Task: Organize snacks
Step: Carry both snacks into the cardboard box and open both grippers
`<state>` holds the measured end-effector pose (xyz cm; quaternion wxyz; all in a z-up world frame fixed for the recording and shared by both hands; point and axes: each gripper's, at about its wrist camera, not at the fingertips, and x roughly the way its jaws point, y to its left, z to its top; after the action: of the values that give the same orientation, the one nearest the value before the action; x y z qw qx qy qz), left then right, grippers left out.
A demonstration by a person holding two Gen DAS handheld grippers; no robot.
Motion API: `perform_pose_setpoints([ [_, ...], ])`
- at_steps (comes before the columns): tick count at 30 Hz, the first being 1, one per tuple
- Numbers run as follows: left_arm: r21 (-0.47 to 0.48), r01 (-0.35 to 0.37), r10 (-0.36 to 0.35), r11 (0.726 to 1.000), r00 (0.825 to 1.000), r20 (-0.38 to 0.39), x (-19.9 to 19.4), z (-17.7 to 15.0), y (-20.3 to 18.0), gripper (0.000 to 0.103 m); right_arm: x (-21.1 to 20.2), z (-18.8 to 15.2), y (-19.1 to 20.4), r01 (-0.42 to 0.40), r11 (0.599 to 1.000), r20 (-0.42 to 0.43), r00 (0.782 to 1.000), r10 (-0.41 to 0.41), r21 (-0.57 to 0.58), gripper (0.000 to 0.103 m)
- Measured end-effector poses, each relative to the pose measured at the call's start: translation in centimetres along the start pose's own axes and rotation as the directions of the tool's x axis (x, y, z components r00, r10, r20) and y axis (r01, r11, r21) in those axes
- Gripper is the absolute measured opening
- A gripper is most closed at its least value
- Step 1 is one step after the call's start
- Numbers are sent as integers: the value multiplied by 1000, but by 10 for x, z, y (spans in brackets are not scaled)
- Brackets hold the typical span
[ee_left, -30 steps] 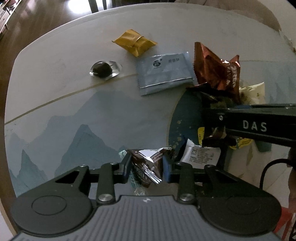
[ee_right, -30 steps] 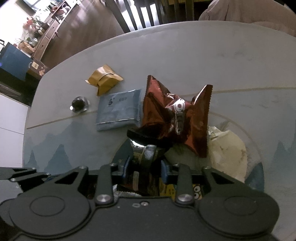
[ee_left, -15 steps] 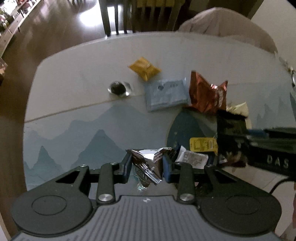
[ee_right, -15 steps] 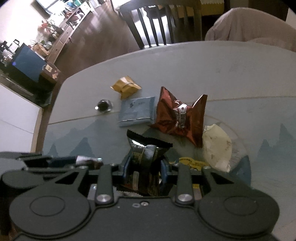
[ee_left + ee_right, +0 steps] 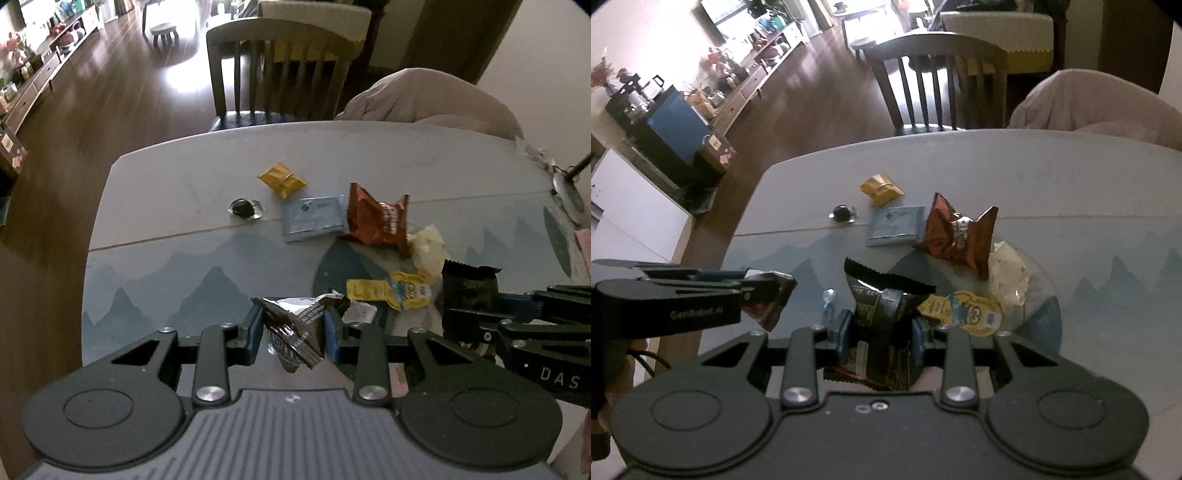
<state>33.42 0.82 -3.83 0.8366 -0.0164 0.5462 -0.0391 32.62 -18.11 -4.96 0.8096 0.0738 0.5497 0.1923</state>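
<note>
**Two crinkly snack packs, one in each gripper**

The left gripper (image 5: 293, 326) is squeezing a small dark and silver snack pack (image 5: 295, 332) between its fingers (image 5: 255, 328). The right gripper (image 5: 879, 338) is pinching a black snack pack (image 5: 882, 306) with a zigzag top edge. Both packs are hanging in the air above the desk (image 5: 166, 206), not touching it.

These packs are probably very light. The wrappers are looking thin, shiny and crumpled, so they are likely bending easily and may be a bit slippery. Something crumbly inside could break if squeezed too hard. The fingers are holding each pack across its middle, which is a good place, because the sealed ends are flat and could slide out.

More snacks are lying on the desk: a gold packet (image 5: 282, 179), a grey-blue flat pouch (image 5: 312, 218), a brown foil bag (image 5: 376, 221), a pale bag (image 5: 428, 245), a yellow packet (image 5: 388, 290) and a small dark sweet in clear wrap (image 5: 245, 209). The flat pouch is looking hardest to pick up, so taking it by an edge seems best.
</note>
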Motion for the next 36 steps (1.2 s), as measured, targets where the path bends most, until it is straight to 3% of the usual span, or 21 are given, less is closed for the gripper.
perform_pose_setpoints([
  [9,25,27,-28,999,999,35,-50,-39,-12,33,-42,-33,21,-7,999,42,999,9,-51,31],
  [18,45,56,-56,997,998,4,-76,-82,-27,33,-63,-72,29,-13,997,33,999,15,-74,31],
  [27,66,84,-82,994,996,-43,-74,-130,-38,33,-68,-118,25,-9,996,-15,1000,7,-85,31],
  [36,63,113,-105,992,988,-117,-46,-183,-49,33,-44,-169,13,19,996,-111,993,-28,-86,31],
])
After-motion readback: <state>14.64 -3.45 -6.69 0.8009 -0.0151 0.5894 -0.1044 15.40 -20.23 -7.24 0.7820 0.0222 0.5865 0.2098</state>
